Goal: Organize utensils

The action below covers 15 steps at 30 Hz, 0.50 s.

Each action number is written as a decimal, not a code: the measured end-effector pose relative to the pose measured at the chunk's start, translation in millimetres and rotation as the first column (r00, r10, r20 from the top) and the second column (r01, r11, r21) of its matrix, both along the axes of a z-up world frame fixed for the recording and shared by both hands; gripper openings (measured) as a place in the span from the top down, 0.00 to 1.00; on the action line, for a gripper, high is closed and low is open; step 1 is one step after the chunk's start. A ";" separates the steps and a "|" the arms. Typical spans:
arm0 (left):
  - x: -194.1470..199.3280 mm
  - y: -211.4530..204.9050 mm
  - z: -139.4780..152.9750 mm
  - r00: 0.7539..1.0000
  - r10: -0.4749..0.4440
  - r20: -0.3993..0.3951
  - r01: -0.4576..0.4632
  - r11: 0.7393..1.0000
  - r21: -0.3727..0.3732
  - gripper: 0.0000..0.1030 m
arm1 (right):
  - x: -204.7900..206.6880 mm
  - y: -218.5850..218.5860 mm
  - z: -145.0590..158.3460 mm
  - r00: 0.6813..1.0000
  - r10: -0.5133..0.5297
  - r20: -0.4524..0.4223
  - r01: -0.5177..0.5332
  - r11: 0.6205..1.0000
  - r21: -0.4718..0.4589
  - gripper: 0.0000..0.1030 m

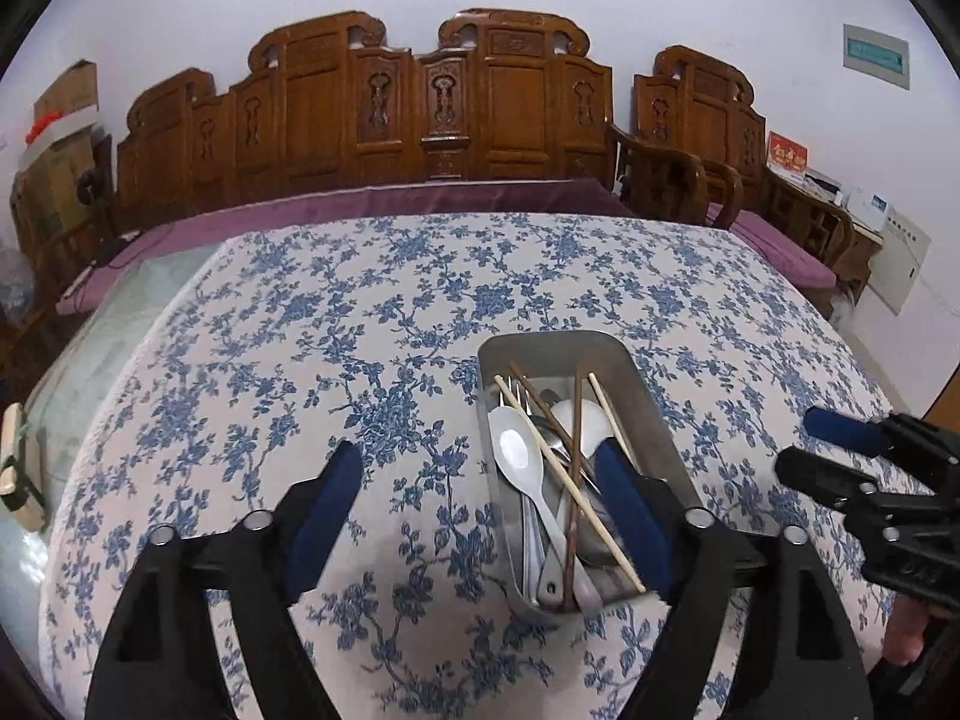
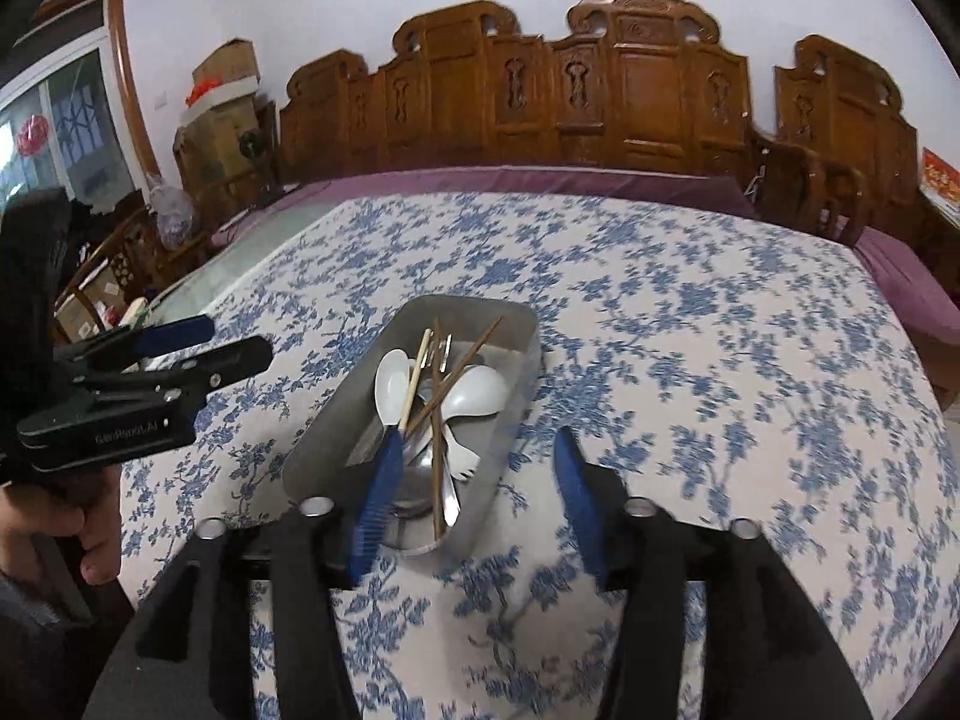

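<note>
here we list, left to right: our left gripper (image 1: 480,468), jaws wide apart and holding nothing, over the flowered tablecloth (image 1: 336,324); a metal tray (image 1: 654,414) on that cloth, holding white spoons (image 1: 519,450), a fork, and chopsticks (image 1: 570,480); our right gripper (image 2: 474,450), jaws apart, empty, just over the tray's near end.

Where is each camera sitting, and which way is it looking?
Left wrist view: sits on the left gripper, looks forward and down at the metal tray of utensils; its own open fingers show, plus the right gripper at right.
Right wrist view: sits on the right gripper, looks down at the tray from its other side; its own open fingers, the left gripper and a hand show.
Shared: tray, floral tablecloth, carved wooden bench.
</note>
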<state>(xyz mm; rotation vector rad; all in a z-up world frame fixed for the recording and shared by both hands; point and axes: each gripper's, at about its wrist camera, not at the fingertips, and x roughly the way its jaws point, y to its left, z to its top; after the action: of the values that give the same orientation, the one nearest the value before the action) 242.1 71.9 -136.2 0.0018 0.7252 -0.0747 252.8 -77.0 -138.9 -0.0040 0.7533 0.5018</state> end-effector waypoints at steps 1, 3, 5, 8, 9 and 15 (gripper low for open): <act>-5.5 -1.3 2.7 1.000 0.003 0.004 -0.003 1.000 -0.001 0.18 | -5.2 -5.4 3.1 1.000 -0.011 0.007 0.011 1.000 0.006 0.38; -16.0 -3.8 8.4 1.000 0.010 0.014 -0.010 1.000 -0.004 0.13 | -15.4 -14.7 8.5 0.999 -0.029 0.017 0.028 1.000 0.009 0.30; -26.7 -6.6 15.2 1.000 0.015 0.027 -0.015 1.000 -0.006 0.09 | -23.6 -21.8 13.3 0.998 -0.052 0.032 0.052 0.999 0.003 0.14; -43.0 -11.4 26.5 0.999 0.031 0.030 -0.030 0.999 -0.027 0.07 | -40.6 -33.3 21.0 0.995 -0.086 0.055 0.086 0.996 0.003 0.02; -48.7 -12.9 30.3 0.999 0.035 0.033 -0.033 0.999 -0.035 0.07 | -43.8 -36.4 22.0 0.994 -0.093 0.055 0.093 0.996 0.004 0.02; -83.3 -35.9 49.9 0.999 0.010 0.049 -0.010 1.000 0.016 0.07 | -66.9 -59.5 34.1 0.989 -0.139 0.046 0.139 0.990 0.011 0.02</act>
<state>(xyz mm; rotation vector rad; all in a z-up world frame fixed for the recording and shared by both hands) 158.8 36.0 -86.3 0.0158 0.6766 -0.0588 185.9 -136.6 -104.8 0.0436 0.7007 0.3707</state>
